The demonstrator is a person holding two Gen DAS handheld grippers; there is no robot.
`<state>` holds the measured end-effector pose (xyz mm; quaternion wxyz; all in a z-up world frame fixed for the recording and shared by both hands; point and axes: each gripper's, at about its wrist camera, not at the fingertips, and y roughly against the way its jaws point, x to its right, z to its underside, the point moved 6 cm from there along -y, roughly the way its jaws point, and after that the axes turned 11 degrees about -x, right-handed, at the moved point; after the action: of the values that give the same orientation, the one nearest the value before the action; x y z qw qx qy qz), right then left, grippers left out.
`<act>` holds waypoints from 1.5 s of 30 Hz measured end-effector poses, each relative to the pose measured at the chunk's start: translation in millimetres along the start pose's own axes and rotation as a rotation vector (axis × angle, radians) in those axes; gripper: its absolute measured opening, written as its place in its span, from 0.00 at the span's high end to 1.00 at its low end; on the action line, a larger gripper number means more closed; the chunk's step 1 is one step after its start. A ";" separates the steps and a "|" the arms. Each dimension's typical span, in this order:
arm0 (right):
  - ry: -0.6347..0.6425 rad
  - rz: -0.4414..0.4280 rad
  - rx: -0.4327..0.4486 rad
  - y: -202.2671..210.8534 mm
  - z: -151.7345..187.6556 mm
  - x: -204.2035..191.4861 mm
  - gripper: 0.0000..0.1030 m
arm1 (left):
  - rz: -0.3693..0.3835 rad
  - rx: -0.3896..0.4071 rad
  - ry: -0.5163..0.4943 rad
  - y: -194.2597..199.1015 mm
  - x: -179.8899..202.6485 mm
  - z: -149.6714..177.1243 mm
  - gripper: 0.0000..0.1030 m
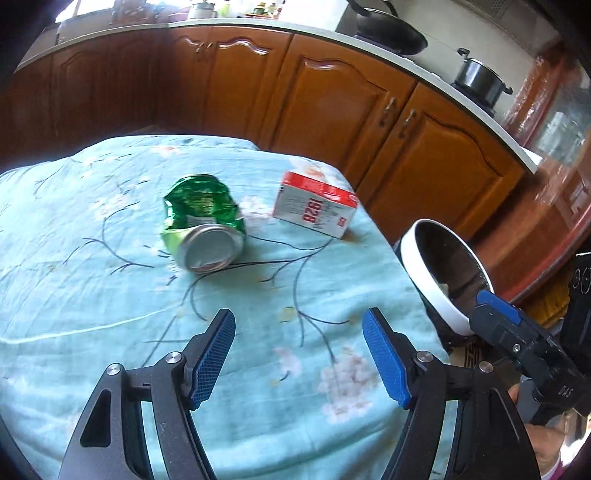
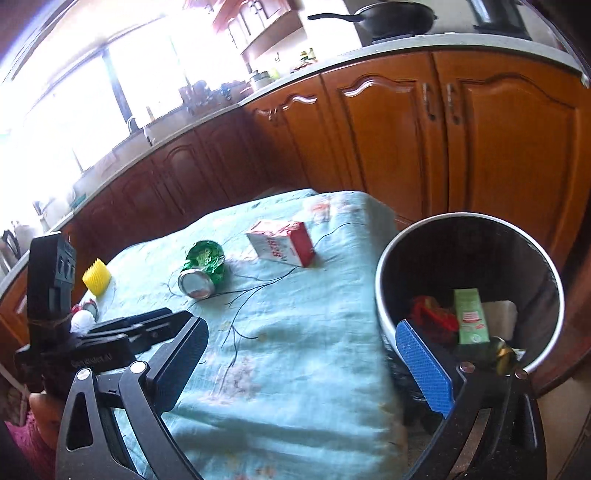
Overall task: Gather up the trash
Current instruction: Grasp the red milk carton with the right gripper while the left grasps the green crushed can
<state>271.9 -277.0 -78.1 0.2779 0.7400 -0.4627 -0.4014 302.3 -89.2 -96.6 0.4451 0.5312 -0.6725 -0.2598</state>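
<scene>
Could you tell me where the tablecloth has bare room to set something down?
The near half of the tablecloth is bare, from the crushed green can back toward both grippers. A gap lies between the can and the red and white carton. It is crowded at the left edge, around the yellow cup, and inside the bin.

A run of brown wooden cabinets (image 2: 388, 140) with arched door panels lines the room under a pale worktop (image 1: 258, 26). A dark wok (image 2: 395, 18) and a lidded pot (image 1: 480, 79) sit on the stove end. Bright daylight floods through a large window (image 2: 74, 92) above the sink (image 2: 136, 136).
</scene>
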 end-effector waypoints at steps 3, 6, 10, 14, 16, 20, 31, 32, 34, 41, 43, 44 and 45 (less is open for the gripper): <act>0.041 -0.028 0.006 -12.4 -3.4 -14.7 0.01 | -0.008 0.011 0.043 9.4 -22.5 0.6 0.31; 0.058 -0.040 0.004 -25.4 -9.3 -25.5 0.01 | -0.013 0.019 0.078 15.7 -41.3 -0.2 0.31; 0.108 -0.015 0.006 -38.4 -19.6 -38.5 0.01 | -0.015 0.019 0.115 22.6 -62.3 -3.7 0.31; 0.152 0.019 -0.046 -55.5 -31.4 -44.0 0.01 | -0.007 0.017 0.143 20.8 -74.8 -12.6 0.31; 0.176 0.041 -0.075 -63.6 -37.7 -44.4 0.01 | 0.004 0.015 0.152 18.9 -80.4 -18.8 0.31; 0.219 0.059 -0.105 -77.8 -52.8 -44.1 0.01 | 0.016 0.013 0.172 10.5 -91.1 -35.5 0.31; 0.327 0.069 -0.227 -134.0 -94.8 -37.9 0.01 | 0.105 -0.095 0.230 -47.2 -113.6 -81.9 0.31; 0.339 0.069 -0.239 -139.8 -96.8 -38.6 0.01 | 0.105 -0.103 0.228 -53.9 -112.6 -84.4 0.31; 0.360 0.084 -0.266 -151.4 -98.9 -40.6 0.01 | 0.096 -0.121 0.224 -65.4 -112.9 -88.9 0.31; 0.366 0.065 -0.325 -170.2 -97.1 -37.2 0.33 | 0.080 -0.126 0.193 -81.8 -102.8 -99.8 0.32; 0.346 0.058 -0.331 -168.5 -93.8 -35.3 0.58 | 0.065 -0.123 0.161 -85.1 -93.8 -99.2 0.39; 0.334 0.054 -0.328 -166.5 -92.0 -33.5 0.63 | 0.070 -0.121 0.143 -86.2 -89.1 -99.6 0.43; 0.323 0.052 -0.321 -164.2 -91.2 -31.8 0.64 | 0.073 -0.122 0.128 -87.0 -84.6 -99.6 0.51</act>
<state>417.4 -176.0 -148.2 0.4728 0.7286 -0.3614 -0.3391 434.8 -23.1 -148.7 0.5277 0.4939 -0.6444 -0.2495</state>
